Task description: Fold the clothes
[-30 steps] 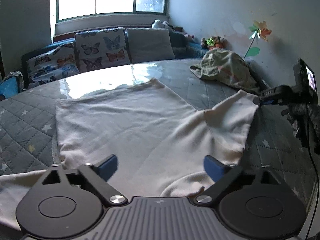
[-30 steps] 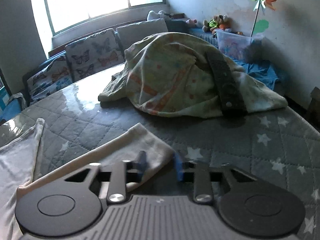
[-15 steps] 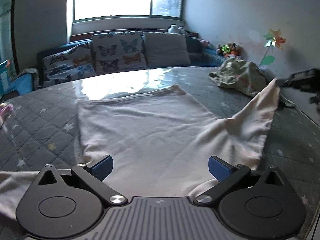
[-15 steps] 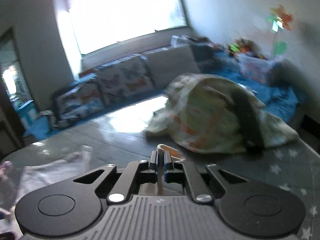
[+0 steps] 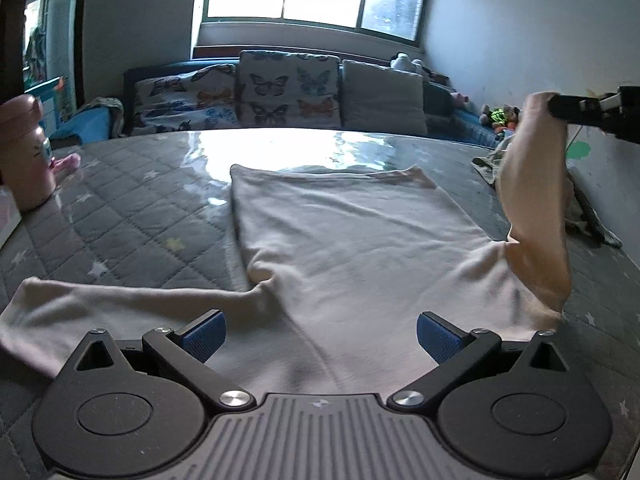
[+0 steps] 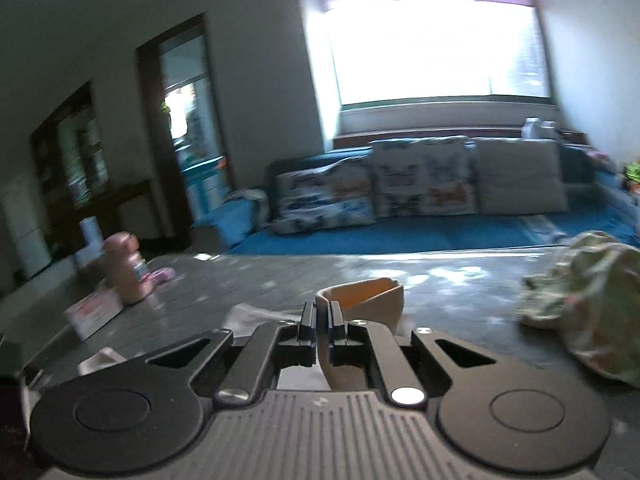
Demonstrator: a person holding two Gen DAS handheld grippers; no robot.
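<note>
A cream long-sleeved top (image 5: 352,240) lies spread flat on the grey quilted table (image 5: 132,220). Its left sleeve (image 5: 112,304) lies flat toward the near left. My left gripper (image 5: 320,338) is open and empty, low over the garment's near part. My right gripper (image 6: 320,330) is shut on the cuff of the right sleeve (image 6: 362,300). In the left wrist view the right gripper (image 5: 560,106) holds that sleeve (image 5: 536,208) lifted high above the table at the right.
A crumpled patterned garment (image 6: 592,300) lies at the table's right side. A pink bottle (image 5: 24,152) and a small box (image 6: 94,312) stand at the left. A sofa with butterfly cushions (image 5: 288,94) runs behind the table under the window.
My right gripper closed on the sleeve cuff, lifted it off the table and swung it up and leftward. My left gripper stayed open and shifted to face further left.
</note>
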